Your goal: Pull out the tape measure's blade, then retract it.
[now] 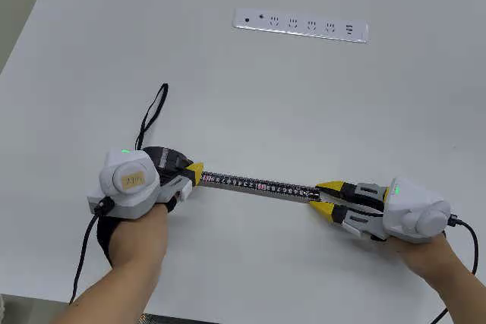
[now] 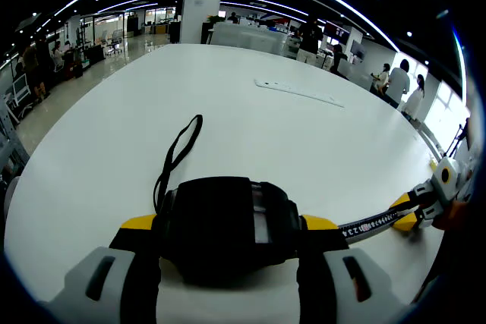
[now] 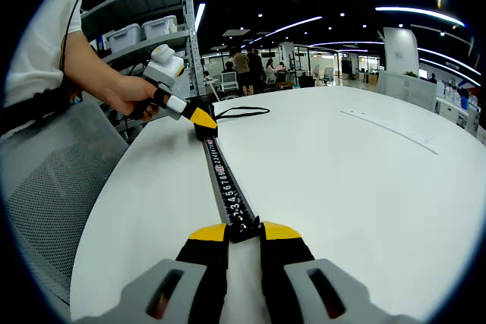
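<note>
At the lower left of the head view, the left gripper (image 2: 229,223) clamps the black tape measure case (image 1: 168,160). In the left gripper view its yellow-tipped jaws press against both sides of the case, squeezing it between them. That grip appears meant to anchor the case so that it cannot slide along the white table (image 1: 342,111) when the other end is drawn away. The case's wrist strap (image 1: 154,111) trails loose on the table, running toward the upper left and clear of both tools.

From the case the blade (image 1: 258,185) runs rightward across the lower middle of the frame, partly extended. It lies straight and low over the tabletop, with its printed numbers facing up.

At the lower right, the right gripper (image 1: 323,196) holds the blade's free end. In the right gripper view its jaws are drawn close together with the end of the blade pinched between their yellow tips. The blade leads straight ahead from them to the case. Keeping the two grippers in line with each other probably keeps the blade from kinking or twisting as it travels.

A white power strip (image 1: 300,25) lies at the upper right of centre, well apart from the work.

Judging by the short length showing, the blade is only partly out. The pictures alone cannot settle whether this is the pull or the return.
</note>
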Action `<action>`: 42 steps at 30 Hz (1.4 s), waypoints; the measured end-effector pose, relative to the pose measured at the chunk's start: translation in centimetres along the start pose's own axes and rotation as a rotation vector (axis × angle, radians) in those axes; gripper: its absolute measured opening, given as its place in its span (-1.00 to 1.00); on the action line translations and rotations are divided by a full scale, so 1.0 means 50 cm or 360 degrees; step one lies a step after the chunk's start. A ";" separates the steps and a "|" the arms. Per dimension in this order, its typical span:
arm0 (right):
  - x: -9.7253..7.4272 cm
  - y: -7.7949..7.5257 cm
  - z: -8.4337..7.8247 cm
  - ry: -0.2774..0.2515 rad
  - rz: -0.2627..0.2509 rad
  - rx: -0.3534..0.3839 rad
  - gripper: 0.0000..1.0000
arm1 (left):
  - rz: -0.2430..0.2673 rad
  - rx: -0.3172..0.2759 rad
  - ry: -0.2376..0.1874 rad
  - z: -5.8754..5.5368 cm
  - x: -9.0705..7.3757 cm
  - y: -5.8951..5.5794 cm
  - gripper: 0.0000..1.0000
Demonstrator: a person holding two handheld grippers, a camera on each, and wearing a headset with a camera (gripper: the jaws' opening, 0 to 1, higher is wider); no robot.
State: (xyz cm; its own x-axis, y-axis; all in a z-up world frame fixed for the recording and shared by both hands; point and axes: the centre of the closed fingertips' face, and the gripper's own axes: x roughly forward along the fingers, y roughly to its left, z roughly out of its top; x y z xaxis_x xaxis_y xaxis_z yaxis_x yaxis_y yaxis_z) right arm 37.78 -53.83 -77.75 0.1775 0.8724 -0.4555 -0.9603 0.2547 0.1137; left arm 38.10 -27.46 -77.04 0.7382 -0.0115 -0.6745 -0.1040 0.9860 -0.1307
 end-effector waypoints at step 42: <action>0.018 0.006 0.014 -0.0068 0.0043 -0.0025 -0.74 | 0.0034 -0.0033 0.0012 -0.003 -0.004 0.002 0.39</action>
State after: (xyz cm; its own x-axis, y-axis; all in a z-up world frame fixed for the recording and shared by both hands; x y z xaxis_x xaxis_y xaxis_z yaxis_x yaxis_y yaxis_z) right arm 37.82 -52.68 -77.53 0.1602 0.8959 -0.4143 -0.9681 0.2246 0.1114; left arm 37.85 -27.38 -77.01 0.7306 0.0080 -0.6827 -0.1333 0.9824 -0.1311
